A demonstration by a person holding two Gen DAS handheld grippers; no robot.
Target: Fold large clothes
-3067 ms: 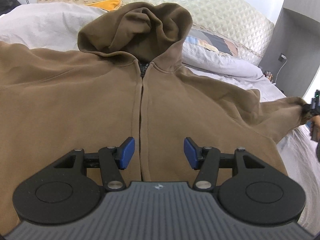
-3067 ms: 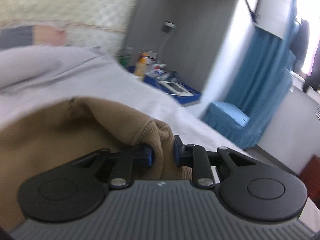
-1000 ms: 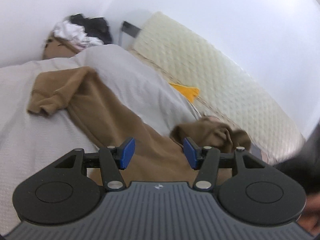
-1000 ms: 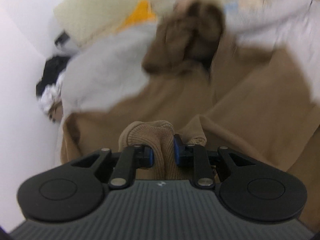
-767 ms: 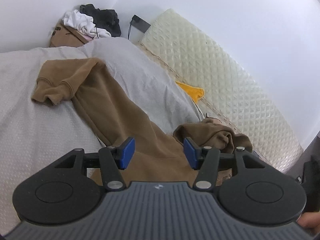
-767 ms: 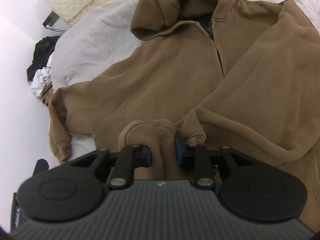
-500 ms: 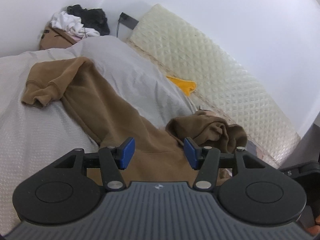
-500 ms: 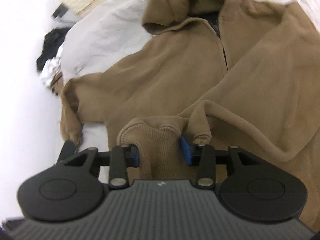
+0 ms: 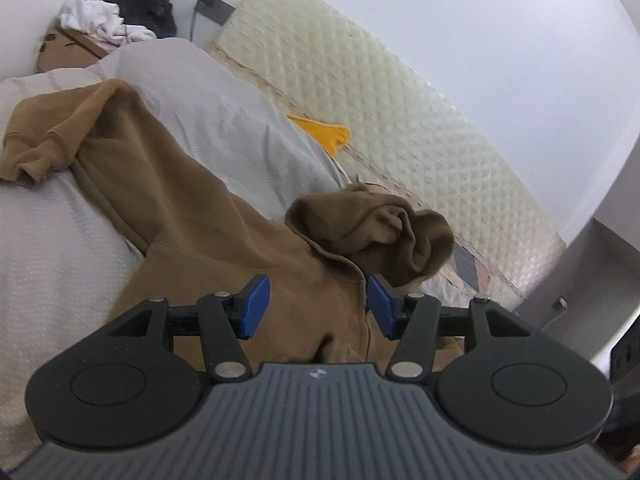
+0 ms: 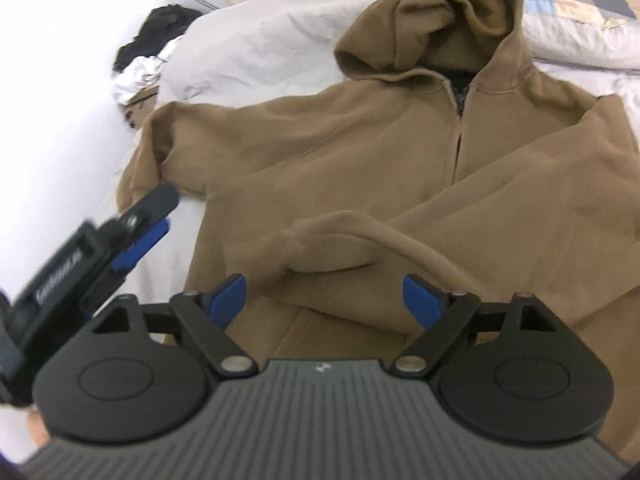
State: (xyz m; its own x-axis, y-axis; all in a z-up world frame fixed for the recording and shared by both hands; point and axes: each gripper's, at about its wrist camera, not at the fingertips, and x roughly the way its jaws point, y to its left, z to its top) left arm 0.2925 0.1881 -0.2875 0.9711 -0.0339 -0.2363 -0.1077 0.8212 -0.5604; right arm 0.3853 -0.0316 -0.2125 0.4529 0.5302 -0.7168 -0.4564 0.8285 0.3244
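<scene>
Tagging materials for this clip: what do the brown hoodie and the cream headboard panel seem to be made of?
Hoodie: likely a thick cotton-type fleece knit; matte, soft rounded folds, with a ribbed cuff on the spread sleeve. Headboard panel: looks like padded, quilted upholstery with a raised diamond pattern and slight sheen; fabric or vinyl cannot be told.

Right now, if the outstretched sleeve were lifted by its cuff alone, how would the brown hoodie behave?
Probably floppy: the brown hoodie lies in soft creases, and its folded sleeve sags across the chest. The outstretched sleeve would likely trail behind its cuff. The thick-looking fleece suggests some weight, so it may drag on the bedsheet.
</scene>
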